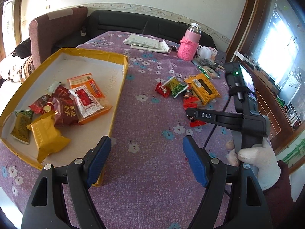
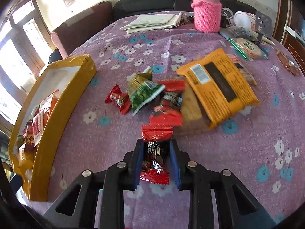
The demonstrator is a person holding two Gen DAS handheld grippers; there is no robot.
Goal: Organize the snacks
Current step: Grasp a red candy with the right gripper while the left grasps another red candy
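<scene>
The right hand-held gripper (image 2: 155, 161) is clamped on a red-and-black candy packet (image 2: 154, 157), which sits between its blue pads with its top edge poking out ahead. Just beyond its tips lies the loose snack pile (image 2: 171, 99) on the counter (image 2: 95, 137). The left hand-held gripper (image 1: 146, 152) stands apart, holding nothing, with the yellow tray (image 1: 120, 89) to its left.

Pink flask (image 2: 207, 5) top cut off by edge; red packets (image 2: 167, 103) in pile motion-blurred, print unreadable.

1 tray (image 1: 124, 70), 1 flask (image 1: 189, 43), 1 notebook (image 1: 146, 43)
</scene>
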